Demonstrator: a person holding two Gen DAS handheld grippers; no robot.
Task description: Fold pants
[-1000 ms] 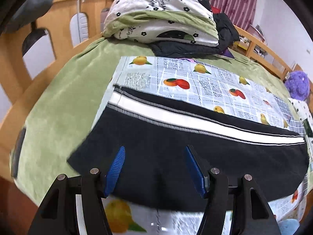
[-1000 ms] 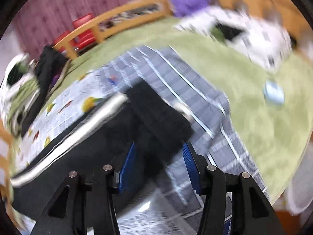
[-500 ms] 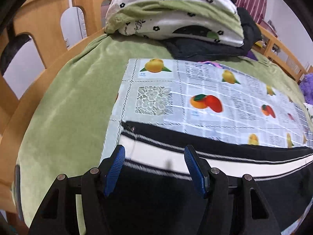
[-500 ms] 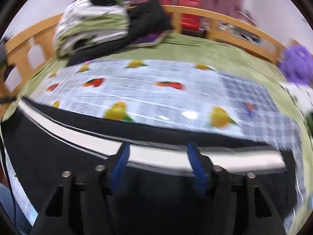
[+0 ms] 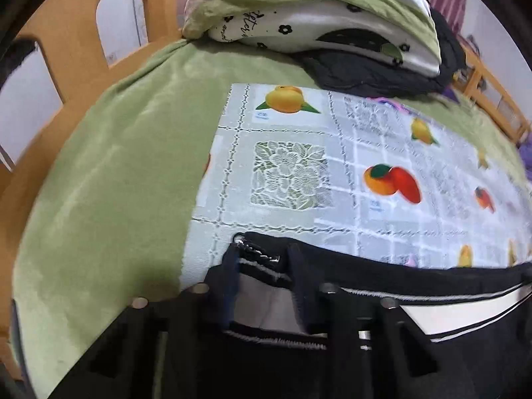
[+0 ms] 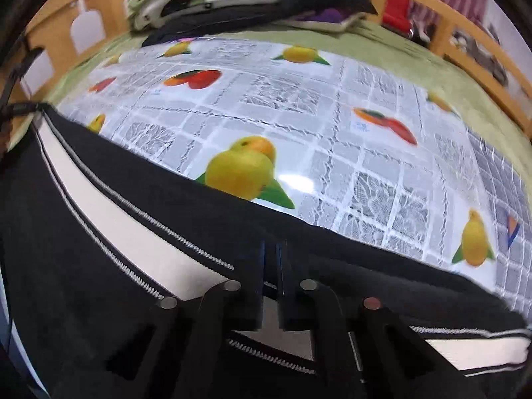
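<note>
Left wrist view shows the left gripper point(image 5: 262, 266) closing its jaws on the far edge of the black pants point(image 5: 432, 349) near the fruit cloth's point(image 5: 286, 166) left edge. Right wrist view shows the right gripper point(image 6: 271, 259) pinched tight on that same edge of the pants.

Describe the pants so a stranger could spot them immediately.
On the bed's green blanket lies a fruit-print cloth. Along its near edge lie the pants: black, unlike the dark pile by the headboard, with a broad white side stripe edged in thin lines.
</note>
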